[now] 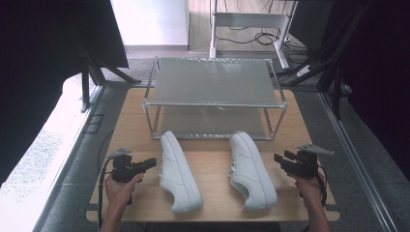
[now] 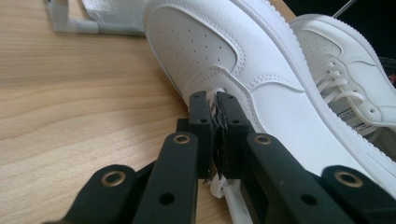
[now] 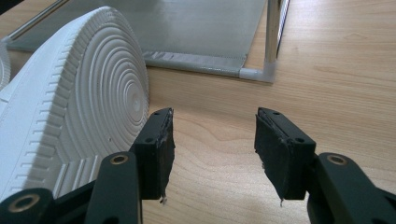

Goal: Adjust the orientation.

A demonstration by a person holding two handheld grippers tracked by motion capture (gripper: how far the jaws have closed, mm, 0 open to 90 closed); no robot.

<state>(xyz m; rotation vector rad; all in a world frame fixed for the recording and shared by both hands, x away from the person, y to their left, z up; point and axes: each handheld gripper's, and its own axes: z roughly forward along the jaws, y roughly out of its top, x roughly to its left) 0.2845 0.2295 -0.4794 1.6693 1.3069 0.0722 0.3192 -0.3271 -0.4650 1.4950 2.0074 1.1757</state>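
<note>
Two white shoes lie on the desk (image 1: 145,121) in front of a two-tier rack (image 1: 212,82), both tipped on their sides, long axes running from the rack toward the person, heels nearest the desk's front edge. The left shoe (image 1: 178,171) sits just right of the left gripper (image 1: 147,164), whose jaws are pressed together with what looks like a frayed white scrap or lace between them, right against the shoe's side. What exactly is pinched I can't make out. The right shoe (image 1: 250,169) lies to the left of the right gripper (image 1: 280,160); its ribbed sole faces that gripper, close beside the near jaw. Those jaws are spread with nothing between them. Each hand is nearest its own shoe. The rack's lower shelf is partly hidden under the top one.
</note>
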